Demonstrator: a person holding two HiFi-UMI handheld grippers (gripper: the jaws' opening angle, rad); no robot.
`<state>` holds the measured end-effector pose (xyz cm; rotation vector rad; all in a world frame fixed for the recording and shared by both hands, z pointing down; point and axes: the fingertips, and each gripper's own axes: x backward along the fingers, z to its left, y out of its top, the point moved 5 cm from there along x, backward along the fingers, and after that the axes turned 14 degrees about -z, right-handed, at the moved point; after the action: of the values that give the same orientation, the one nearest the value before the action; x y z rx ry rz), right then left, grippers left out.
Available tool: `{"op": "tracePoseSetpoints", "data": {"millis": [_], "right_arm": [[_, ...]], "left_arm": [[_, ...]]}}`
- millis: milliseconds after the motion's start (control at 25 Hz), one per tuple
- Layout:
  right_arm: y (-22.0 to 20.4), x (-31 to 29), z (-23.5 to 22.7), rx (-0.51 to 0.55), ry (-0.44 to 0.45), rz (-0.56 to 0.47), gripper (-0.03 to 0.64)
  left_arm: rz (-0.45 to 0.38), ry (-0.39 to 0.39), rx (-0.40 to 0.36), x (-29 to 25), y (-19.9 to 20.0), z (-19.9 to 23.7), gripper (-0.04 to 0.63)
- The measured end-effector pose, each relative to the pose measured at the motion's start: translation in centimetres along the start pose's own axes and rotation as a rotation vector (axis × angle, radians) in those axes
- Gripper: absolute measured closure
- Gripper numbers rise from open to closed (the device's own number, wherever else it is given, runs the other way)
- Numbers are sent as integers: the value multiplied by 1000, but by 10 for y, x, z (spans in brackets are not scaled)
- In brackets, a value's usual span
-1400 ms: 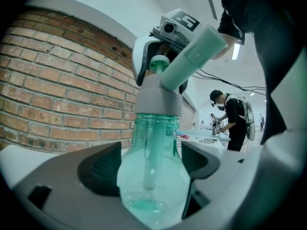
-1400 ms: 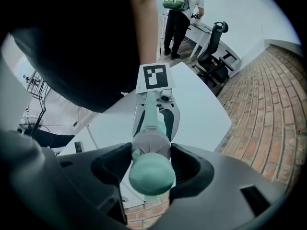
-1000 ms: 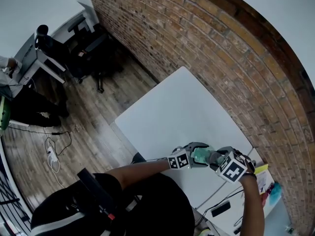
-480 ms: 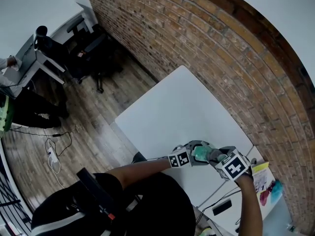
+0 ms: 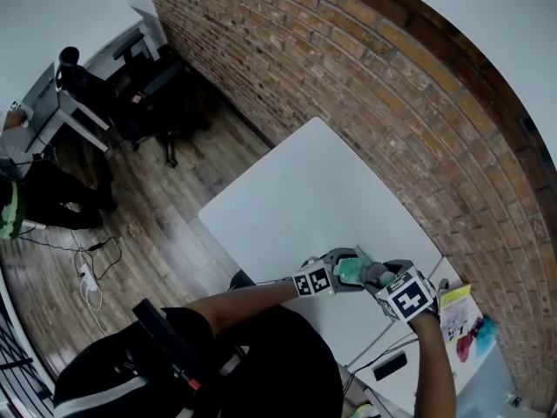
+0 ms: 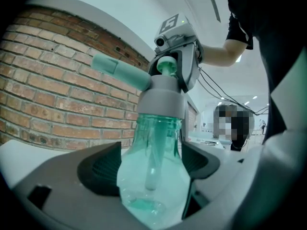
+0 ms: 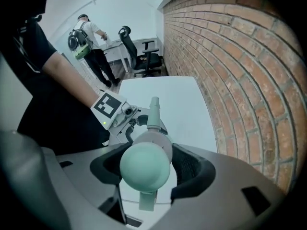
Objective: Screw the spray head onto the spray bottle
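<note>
The spray bottle (image 6: 152,176), clear teal, stands upright between the jaws of the left gripper (image 6: 151,163), which reaches in about level. Its jaws are set wide, and the ribbed pads press on the bottle's rounded body from both sides.

The spray head (image 7: 154,145) sits on the bottle's neck, grey collar down. Its teal nozzle sticks out sideways, to the left in the left gripper view. The right gripper (image 7: 146,169) comes steeply down on it from above. Its jaws are clamped on the head, a pad at either side of the collar, with the round teal cap showing between them.

In the head view the two grippers meet over the near right part of the white table (image 5: 296,190), close to its near edge and just in front of the person's body. The tabletop spreads wide beyond them and to their left.

The table's far long side runs close along the brick wall (image 5: 392,103). Its left side gives onto a wooden floor (image 5: 148,207). Well beyond stand black office chairs (image 5: 152,81), and a person (image 7: 91,42) is at a desk in the right gripper view.
</note>
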<state>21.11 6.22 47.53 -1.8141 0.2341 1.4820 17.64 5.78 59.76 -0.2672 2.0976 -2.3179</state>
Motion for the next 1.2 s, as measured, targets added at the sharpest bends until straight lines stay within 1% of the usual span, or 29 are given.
{"op": "tracePoseSetpoints", "data": {"millis": [120, 240, 280, 360, 400, 480, 560, 640, 720, 800, 880, 960, 1040, 1200], "right_arm": [[5, 7, 5, 128, 15, 1, 353], [19, 24, 9, 235, 42, -37, 352], [24, 29, 11, 289, 53, -45, 352], [30, 36, 16, 447, 76, -31, 351], [30, 37, 18, 525, 85, -8, 353], [27, 32, 20, 631, 105, 56, 353], [20, 22, 21, 698, 119, 134, 353], [13, 13, 16, 753, 112, 212, 353], [9, 4, 13, 785, 118, 252, 353], [7, -2, 13, 800, 143, 262, 353], [6, -5, 14, 806, 168, 272, 353], [7, -5, 14, 794, 174, 276, 353], [7, -5, 13, 752, 165, 265, 353], [8, -5, 11, 594, 147, 217, 353]], "left_arm": [[1, 0, 5, 0, 0, 1, 206], [-2, 0, 8, 0, 0, 1, 206], [-2, 0, 8, 0, 0, 1, 206], [-3, 3, 8, 0, -1, 1, 206], [-4, 4, 8, 0, -1, 0, 206], [-6, 6, 8, 1, -1, 1, 206], [-9, 7, 8, 1, -1, 1, 206], [-11, 9, 11, 0, -1, 2, 206], [-12, 11, 13, -1, -2, 2, 206], [-11, 12, 16, 0, -1, 2, 206], [-12, 12, 20, 0, -1, 2, 206], [-13, 10, 23, 0, 0, 2, 206], [-15, 9, 27, 1, 0, 2, 206], [-15, 8, 28, 2, 0, 1, 206]]}}
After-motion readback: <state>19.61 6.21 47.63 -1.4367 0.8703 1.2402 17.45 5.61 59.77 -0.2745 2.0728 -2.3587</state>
